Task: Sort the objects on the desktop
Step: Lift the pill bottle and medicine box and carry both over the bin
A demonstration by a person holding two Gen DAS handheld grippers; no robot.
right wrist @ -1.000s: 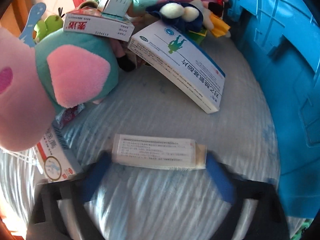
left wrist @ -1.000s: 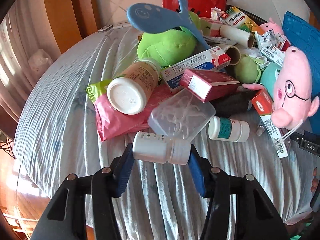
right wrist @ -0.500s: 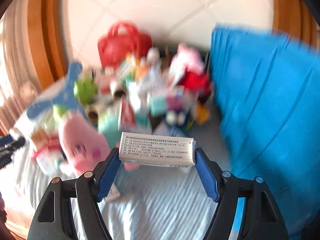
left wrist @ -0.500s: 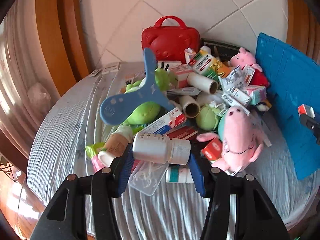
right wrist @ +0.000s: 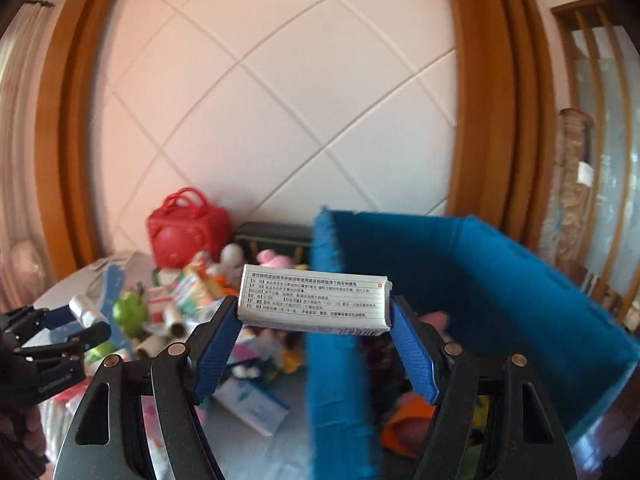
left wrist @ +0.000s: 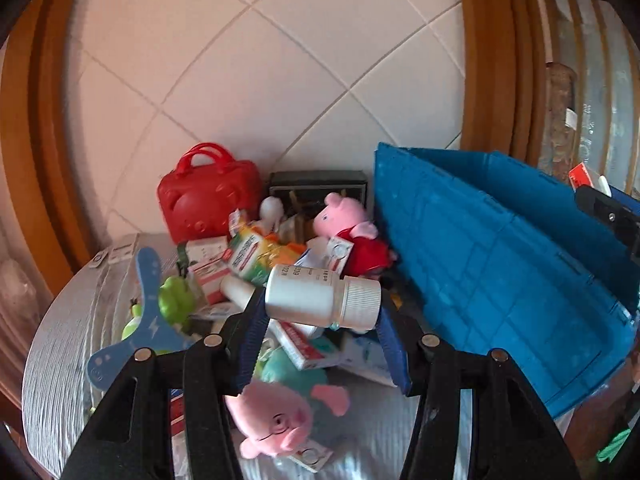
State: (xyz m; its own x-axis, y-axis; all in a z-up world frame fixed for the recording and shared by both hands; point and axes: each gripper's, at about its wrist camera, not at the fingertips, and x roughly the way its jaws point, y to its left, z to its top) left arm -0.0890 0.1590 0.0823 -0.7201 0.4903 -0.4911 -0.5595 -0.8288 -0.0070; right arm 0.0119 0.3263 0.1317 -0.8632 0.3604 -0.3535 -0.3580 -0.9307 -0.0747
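Note:
My left gripper (left wrist: 320, 312) is shut on a white pill bottle (left wrist: 322, 297), held sideways high above the pile of toys and medicine boxes on the table. My right gripper (right wrist: 314, 308) is shut on a white medicine box (right wrist: 314, 300) with printed text, held in the air over the near wall of the blue crate (right wrist: 500, 280). The crate also shows at the right in the left wrist view (left wrist: 500, 264). The left gripper and its bottle show at the far left of the right wrist view (right wrist: 80, 314).
The pile holds a red toy case (left wrist: 208, 196), two pink pig plushes (left wrist: 348, 224) (left wrist: 276, 416), a green frog plush (left wrist: 176, 304), a blue boomerang toy (left wrist: 136, 320) and several boxes. The crate holds some soft toys (right wrist: 408, 420). A tiled wall stands behind.
Both grippers have risen well above the table with their loads. The right gripper has moved right, over the blue crate's edge. The left has shifted toward the crate.

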